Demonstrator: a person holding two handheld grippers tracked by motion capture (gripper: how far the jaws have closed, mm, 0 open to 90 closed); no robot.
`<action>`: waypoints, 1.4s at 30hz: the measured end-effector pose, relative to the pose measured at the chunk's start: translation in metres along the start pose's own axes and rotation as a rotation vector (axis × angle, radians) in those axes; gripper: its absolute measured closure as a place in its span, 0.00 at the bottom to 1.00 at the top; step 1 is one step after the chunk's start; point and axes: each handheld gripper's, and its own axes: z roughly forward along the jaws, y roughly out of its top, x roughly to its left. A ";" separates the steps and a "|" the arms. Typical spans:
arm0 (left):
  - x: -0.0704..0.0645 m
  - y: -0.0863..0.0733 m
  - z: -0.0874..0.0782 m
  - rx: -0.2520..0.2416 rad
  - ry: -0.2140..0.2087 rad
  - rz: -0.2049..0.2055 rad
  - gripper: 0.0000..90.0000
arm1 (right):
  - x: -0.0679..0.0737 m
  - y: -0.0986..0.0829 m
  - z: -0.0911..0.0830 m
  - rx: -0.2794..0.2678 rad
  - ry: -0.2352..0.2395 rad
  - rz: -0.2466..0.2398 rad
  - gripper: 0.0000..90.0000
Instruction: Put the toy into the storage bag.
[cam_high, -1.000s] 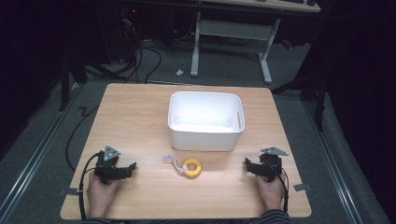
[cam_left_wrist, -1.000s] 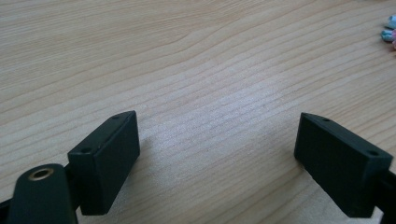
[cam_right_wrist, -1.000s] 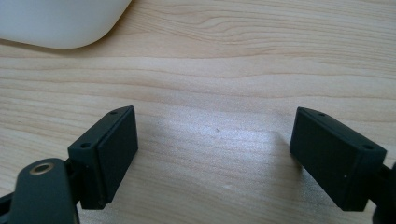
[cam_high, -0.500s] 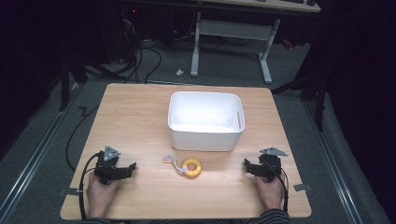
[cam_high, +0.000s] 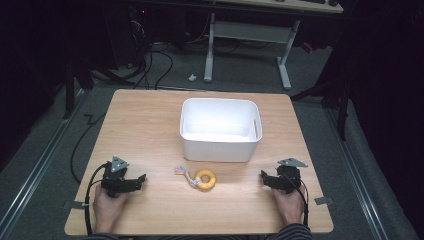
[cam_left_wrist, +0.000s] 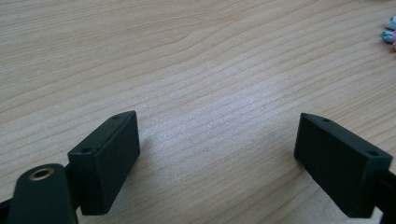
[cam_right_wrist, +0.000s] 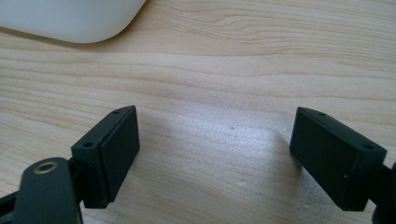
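1. A light wooden table (cam_high: 150, 125) carries a white plastic bin (cam_high: 220, 129), which stands upright a little right of centre toward the far half, its open top showing a bare white inside.
2. Just near of the bin's front wall lies a yellow ring toy (cam_high: 205, 180), flat on the wood – a short tuft of pale coloured strands (cam_high: 181, 171) sticks out from its far-left side. The ring is close to the bin but not touching it.
3. The left gripper (cam_high: 134, 182) rests at the near-left corner of the table, held by the person's left hand (cam_high: 107, 207), jaws pointing right toward the ring and well apart from it.
4. In the left gripper view its two black jaws stand wide apart with bare wood grain between them; the coloured strands (cam_left_wrist: 390, 32) peek in at the upper right edge.
5. The right gripper (cam_high: 265, 179) sits at the near-right, held by the right hand (cam_high: 289, 205), jaws pointing left toward the ring – also well apart from it.
6. In the right gripper view its jaws are spread wide over bare wood, gripping nothing, and a rounded corner of the bin (cam_right_wrist: 70, 18) shows at the upper left.
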 end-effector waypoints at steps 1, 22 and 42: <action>0.000 0.000 0.000 0.000 0.000 -0.001 0.16 | 0.000 0.000 0.000 0.001 0.000 0.000 0.18; 0.000 0.000 0.000 0.000 0.000 0.001 0.16 | -0.001 -0.004 -0.013 0.028 0.010 0.006 0.37; 0.001 0.000 0.000 -0.003 -0.003 0.000 0.16 | 0.014 -0.010 -0.036 -0.013 0.122 -0.041 0.50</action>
